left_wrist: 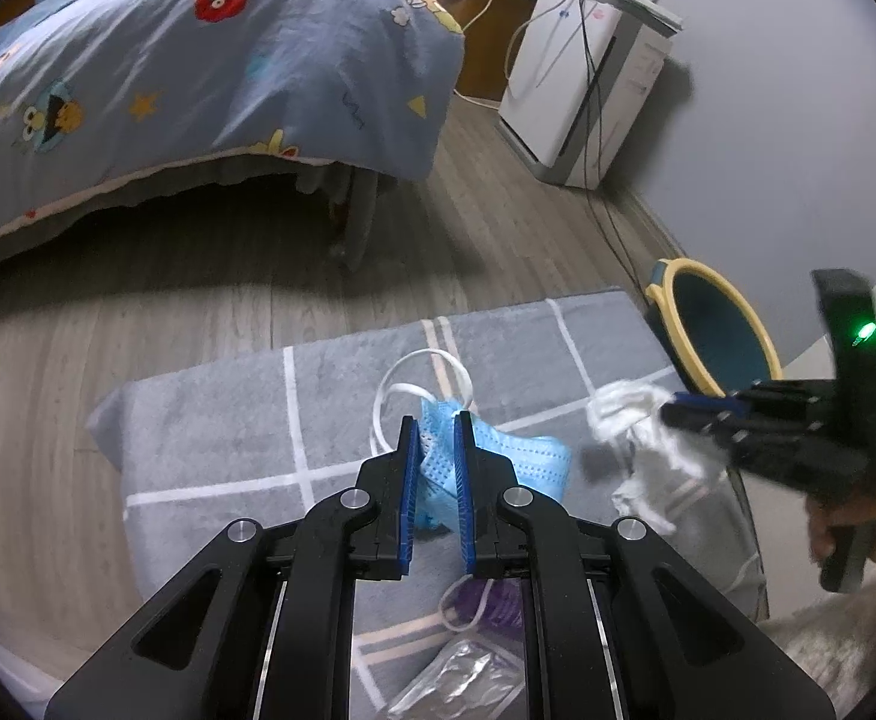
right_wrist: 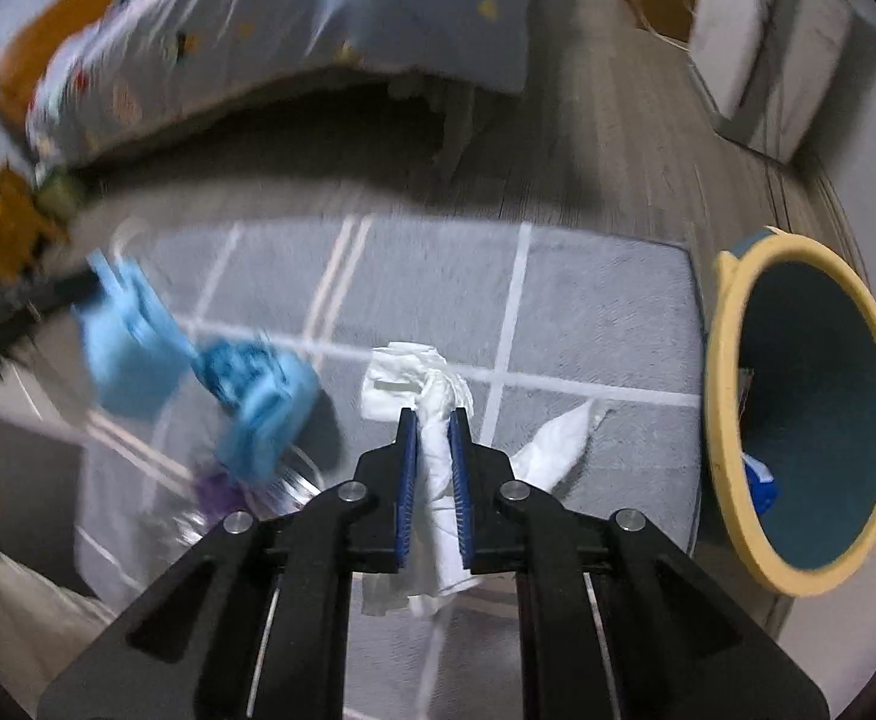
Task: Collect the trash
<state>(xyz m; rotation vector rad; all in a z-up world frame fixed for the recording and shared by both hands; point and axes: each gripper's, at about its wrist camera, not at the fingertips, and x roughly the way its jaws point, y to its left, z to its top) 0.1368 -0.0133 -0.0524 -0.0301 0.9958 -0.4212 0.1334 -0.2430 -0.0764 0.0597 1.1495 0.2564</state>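
Crumpled white tissue (right_wrist: 438, 420) pinched in your right gripper (right_wrist: 433, 420), pleated blue face mask (left_wrist: 438, 462) clamped in your left gripper (left_wrist: 437, 426): dangling ends could snag the yellow-rimmed teal bin (right_wrist: 720, 420).

Setting: a bedroom in a home. Evidence, left wrist view: a bed (left_wrist: 198, 90) with a blue-grey duvet printed with cartoon characters, stars and a red flower, its edge hanging over a dark gap beneath. Floor is grey wood-look planks (left_wrist: 138, 312); a grey plush rug with white grid lines (left_wrist: 228, 420) lies on it. Against the pale wall stands a white air purifier (left_wrist: 582, 90) with a router and cables on top; a wooden bedside cabinet (left_wrist: 486, 30) sits next to it. A small teal wastebasket with a yellow rim (right_wrist: 798, 420) stands just beside the rug's edge.
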